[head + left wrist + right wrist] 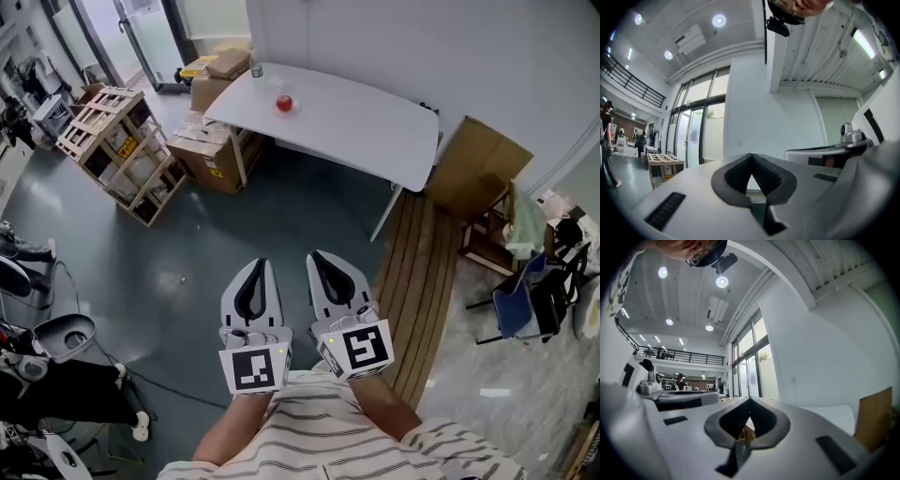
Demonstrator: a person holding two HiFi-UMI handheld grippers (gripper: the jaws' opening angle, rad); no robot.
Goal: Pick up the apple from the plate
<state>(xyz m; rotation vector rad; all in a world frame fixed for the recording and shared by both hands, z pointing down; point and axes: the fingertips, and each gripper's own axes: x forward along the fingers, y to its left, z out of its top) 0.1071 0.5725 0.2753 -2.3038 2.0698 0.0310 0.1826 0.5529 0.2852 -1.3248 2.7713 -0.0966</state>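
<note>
A red apple (284,103) rests on a white table (375,131) far ahead across the room; I cannot make out a plate under it. Both grippers are held side by side close to the person's striped shirt, well short of the table and pointing level toward it. The left gripper (260,266) has its jaws together with nothing between them, and its own view shows the tips meeting (751,159). The right gripper (322,257) is likewise shut and empty (750,401). The apple appears in neither gripper view.
A small glass (256,68) stands at the table's far left corner. Cardboard boxes (211,159) and a wooden crate (117,150) sit left of the table. Wooden planks (422,281) lie on the floor at right, beside a cardboard sheet (478,169) and a blue chair (520,305).
</note>
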